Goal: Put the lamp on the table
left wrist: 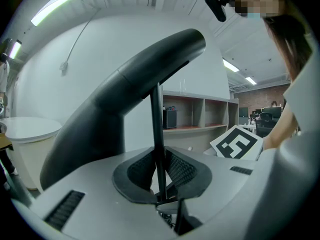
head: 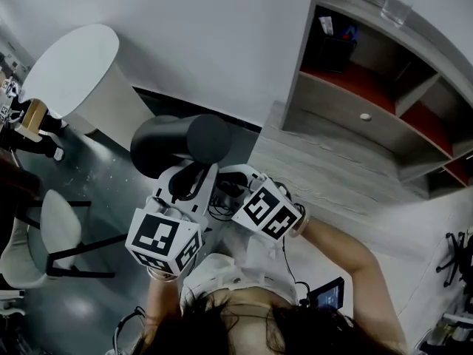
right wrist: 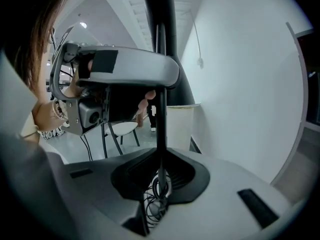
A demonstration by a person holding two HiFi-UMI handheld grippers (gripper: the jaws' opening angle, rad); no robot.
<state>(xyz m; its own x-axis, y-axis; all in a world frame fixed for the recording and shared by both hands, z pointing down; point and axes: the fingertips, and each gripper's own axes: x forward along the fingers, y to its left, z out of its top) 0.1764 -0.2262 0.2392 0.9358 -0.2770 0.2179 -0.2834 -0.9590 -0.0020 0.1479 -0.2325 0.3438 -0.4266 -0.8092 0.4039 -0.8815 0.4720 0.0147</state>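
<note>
**Left gripper** (left wrist: 160,176) — pale grey moulded shell, black ribbed pads (left wrist: 182,169), dark slotted vents (left wrist: 65,209). It carries a white marker cube (head: 162,240) with black squares.

**Right gripper** (right wrist: 159,176) — same grey shell, with black pads (right wrist: 181,175) to match. Thin black cables (right wrist: 152,196) lie coiled beneath the jaws. Its own cube (head: 267,211) is white with a black pattern.

**Person:** white top (head: 244,265), dark hair (head: 222,331), beaded black-and-white bracelet (right wrist: 49,129) at the left wrist, pale band (head: 299,224) at the right wrist.

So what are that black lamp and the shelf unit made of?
The lamp has a matte black shade, no shine: likely painted metal or plastic. Its thin stem looks metal. The shelf unit shows grey wood grain, probably laminate, red inside.
</note>
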